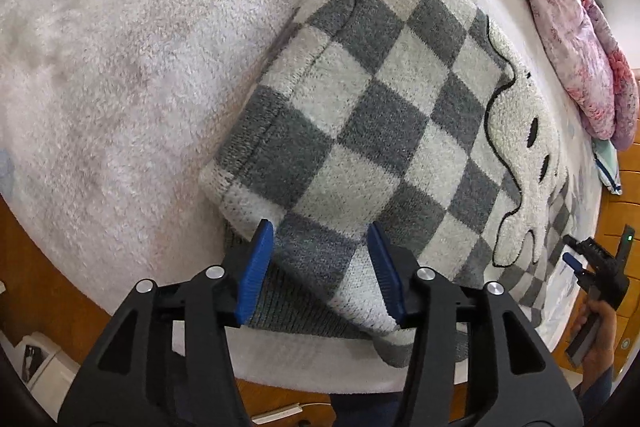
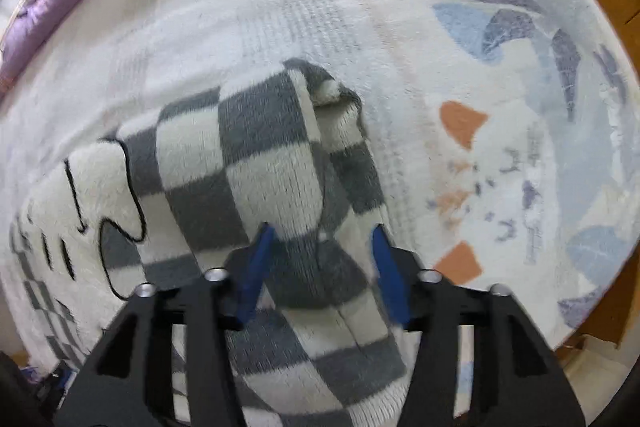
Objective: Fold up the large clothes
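A grey-and-white checked fleece garment [image 1: 360,99] is seen lying on a bed [image 1: 120,67] covered by a white fleece blanket, with a white cartoon face patch [image 1: 516,163] at its middle. On each side a checked panel, judged to be a sleeve or side section, is laid inward over the body, so the step in hand is taken to be the release after the 2 side folds.

The left hand-held gripper [image 1: 322,247] is pointed steeply down at the garment's near edge. Its blue pads [image 1: 256,267] are spread, with the folded cloth lying between them but not pinched. The right hand-held gripper [image 2: 322,255] is pointed down over the folded panel on the opposite side [image 2: 280,155]; its pads are likewise spread, and the cloth beneath is not clamped. The right wrist view is blurred, so contact there cannot be judged finely. In the left wrist view the right hand-held gripper is also seen at the far edge, gripped by a person's hand [image 1: 596,323].

Pink and purple bedding [image 1: 568,27] is heaped along the far side of the bed, well apart from the garment.

The next move is judged to call for both hand-held grippers to be shifted to 1 end of the garment, 2 corners to be pinched through all layers, and that end to be carried over the other without the folded sides being dragged open.
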Demonstrator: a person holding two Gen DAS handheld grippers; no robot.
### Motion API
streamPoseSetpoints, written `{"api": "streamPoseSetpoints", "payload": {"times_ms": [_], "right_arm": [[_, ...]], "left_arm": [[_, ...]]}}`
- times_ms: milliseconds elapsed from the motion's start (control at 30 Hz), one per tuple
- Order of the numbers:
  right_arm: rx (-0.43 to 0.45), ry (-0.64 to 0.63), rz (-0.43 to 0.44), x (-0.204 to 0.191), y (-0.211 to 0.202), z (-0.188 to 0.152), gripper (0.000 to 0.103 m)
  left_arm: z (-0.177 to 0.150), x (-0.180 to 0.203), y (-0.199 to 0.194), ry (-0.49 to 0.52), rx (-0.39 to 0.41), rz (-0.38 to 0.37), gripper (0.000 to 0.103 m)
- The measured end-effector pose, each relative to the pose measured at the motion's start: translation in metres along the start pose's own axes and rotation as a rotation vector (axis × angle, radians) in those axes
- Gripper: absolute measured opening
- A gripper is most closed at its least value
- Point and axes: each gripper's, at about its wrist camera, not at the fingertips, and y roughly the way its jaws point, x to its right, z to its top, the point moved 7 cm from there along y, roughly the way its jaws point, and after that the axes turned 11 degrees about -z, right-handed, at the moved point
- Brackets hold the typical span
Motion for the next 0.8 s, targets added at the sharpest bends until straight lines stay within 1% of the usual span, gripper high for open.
{"api": "streamPoseSetpoints", "payload": {"times_ms": [33,100,133,167,200,233,267,300,333,367,400,467,500,533,600,633,700,767,800], "right_arm": [[-0.015,0.006,0.035,0.001,0.004,0.003,0.051],[-0.064,0.020,0.141,0.001,0.017,0.007,0.052],[-0.083,0.018,0.184,0.001,0.025,0.011,0.048],[-0.087,-0.002,0.199,-0.002,0.024,0.010,0.035],[-0.085,-0.043,0.215,-0.004,0.023,0.010,0.030],[-0.083,-0.071,0.213,-0.004,0.023,0.011,0.023],[-0.080,-0.094,0.213,-0.001,0.021,0.012,0.020],[-0.067,-0.105,0.197,0.004,0.019,0.015,0.018],[-0.057,-0.106,0.179,0.010,0.017,0.019,0.013],[-0.038,-0.101,0.138,0.019,0.015,0.024,0.013],[-0.035,-0.103,0.132,0.025,0.016,0.024,0.013],[-0.087,-0.113,0.157,0.023,0.026,0.021,0.014],[-0.089,-0.128,0.134,0.019,0.030,0.022,0.014],[-0.088,-0.146,0.111,0.015,0.032,0.022,0.015],[-0.091,-0.160,0.056,0.008,0.031,0.022,0.016],[-0.088,-0.149,0.039,0.008,0.027,0.022,0.019],[-0.074,-0.125,0.031,0.006,0.009,0.020,0.020],[0.004,-0.132,0.009,-0.004,-0.026,0.017,0.022],[0.024,-0.135,0.037,-0.012,-0.039,0.016,0.022]], "left_arm": [[-0.001,0.002,0.003,-0.001,0.001,0.001,0.053],[-0.004,0.006,0.010,-0.006,0.005,0.014,0.056],[-0.005,0.007,0.014,-0.017,0.010,0.021,0.057],[-0.007,0.008,0.018,-0.027,0.016,0.035,0.058],[-0.007,0.010,0.020,-0.033,0.030,0.052,0.058],[-0.007,0.011,0.020,-0.036,0.039,0.061,0.060],[-0.007,0.012,0.021,-0.042,0.049,0.072,0.060],[-0.007,0.013,0.021,-0.059,0.064,0.081,0.060],[-0.008,0.015,0.021,-0.080,0.077,0.077,0.060],[-0.008,0.017,0.021,-0.096,0.085,0.076,0.060],[-0.009,0.017,0.022,-0.107,0.093,0.078,0.061],[-0.009,0.018,0.023,-0.126,0.099,0.081,0.065],[-0.010,0.019,0.025,-0.128,0.100,0.075,0.071],[-0.010,0.020,0.027,-0.125,0.096,0.073,0.072],[-0.010,0.023,0.031,-0.119,0.087,0.075,0.072],[-0.011,0.025,0.031,-0.116,0.083,0.070,0.072],[-0.009,0.024,0.025,-0.121,0.090,0.037,0.072],[-0.009,0.021,0.018,-0.135,0.094,0.006,0.073],[-0.008,0.016,0.013,-0.138,0.095,-0.004,0.075]]}}
